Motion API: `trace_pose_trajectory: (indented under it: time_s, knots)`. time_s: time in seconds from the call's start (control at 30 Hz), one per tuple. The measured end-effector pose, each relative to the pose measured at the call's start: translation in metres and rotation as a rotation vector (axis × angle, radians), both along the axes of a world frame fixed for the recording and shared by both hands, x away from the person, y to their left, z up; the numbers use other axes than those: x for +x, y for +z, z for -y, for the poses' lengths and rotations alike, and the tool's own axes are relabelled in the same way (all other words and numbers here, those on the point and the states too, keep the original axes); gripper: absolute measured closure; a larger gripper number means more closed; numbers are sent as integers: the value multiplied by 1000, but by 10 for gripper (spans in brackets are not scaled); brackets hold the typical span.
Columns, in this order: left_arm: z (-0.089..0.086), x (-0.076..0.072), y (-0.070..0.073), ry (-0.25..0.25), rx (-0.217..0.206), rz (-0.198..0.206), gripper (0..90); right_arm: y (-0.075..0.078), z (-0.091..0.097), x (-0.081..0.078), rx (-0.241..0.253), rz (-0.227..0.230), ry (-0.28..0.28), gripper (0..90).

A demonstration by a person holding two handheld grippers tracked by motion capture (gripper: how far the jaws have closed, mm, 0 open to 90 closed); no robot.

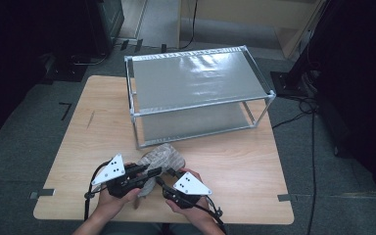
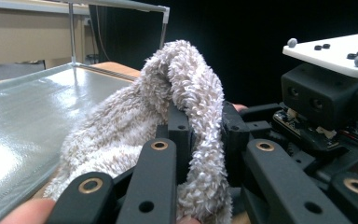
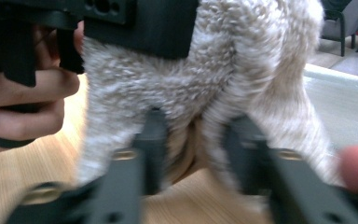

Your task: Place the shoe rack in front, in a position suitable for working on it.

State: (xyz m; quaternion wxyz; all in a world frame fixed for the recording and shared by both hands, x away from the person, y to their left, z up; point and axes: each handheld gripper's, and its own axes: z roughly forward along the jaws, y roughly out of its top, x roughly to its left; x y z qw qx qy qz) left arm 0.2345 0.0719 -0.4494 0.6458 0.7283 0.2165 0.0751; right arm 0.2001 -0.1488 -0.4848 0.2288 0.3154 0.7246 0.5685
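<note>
A fluffy beige-white towel (image 1: 165, 155) lies bunched on the wooden table (image 1: 235, 161), just in front of the metal rack. My left gripper (image 1: 152, 172) comes at it from the left and is shut on a raised fold of the towel (image 2: 182, 84), which stands pinched between its jaws (image 2: 205, 126). From the right, my right gripper (image 1: 169, 173) meets the same bunch. In the blurred right gripper view its jaws (image 3: 196, 135) close on a hanging fold of the towel (image 3: 168, 93). The two grippers sit close together, nearly touching.
A two-level metal rack (image 1: 200, 83) with grey shelves stands at the back of the table, its lower shelf (image 2: 18, 121) right behind the towel. Cables trail on the floor at the right (image 1: 313, 127). Bare tabletop lies to the left and right of the hands.
</note>
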Motion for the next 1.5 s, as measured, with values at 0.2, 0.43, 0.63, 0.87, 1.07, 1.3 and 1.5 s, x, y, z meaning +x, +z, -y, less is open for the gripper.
trace_pose_trajectory:
  time_s: [0.2,0.43,0.63,0.87,1.07,1.3,1.5]
  knots:
    - [-6,4,-1,25,-13,-16,670,-1,4,1,-34,-5,18,868]
    - [-15,9,-2,37,-37,-32,579,1,11,2,-56,-1,-1,875]
    - [-30,15,-2,118,-76,-26,449,3,26,3,-57,0,-49,876]
    - [-46,30,-9,308,-65,-20,388,8,51,3,-45,2,-118,875]
    - [-55,48,-19,450,-26,-34,383,12,74,0,-31,2,-183,875]
    - [-59,73,-32,538,18,-50,435,12,114,-5,-22,-18,-309,873]
    - [-56,92,-40,564,70,-36,480,12,145,-9,-6,-42,-397,872]
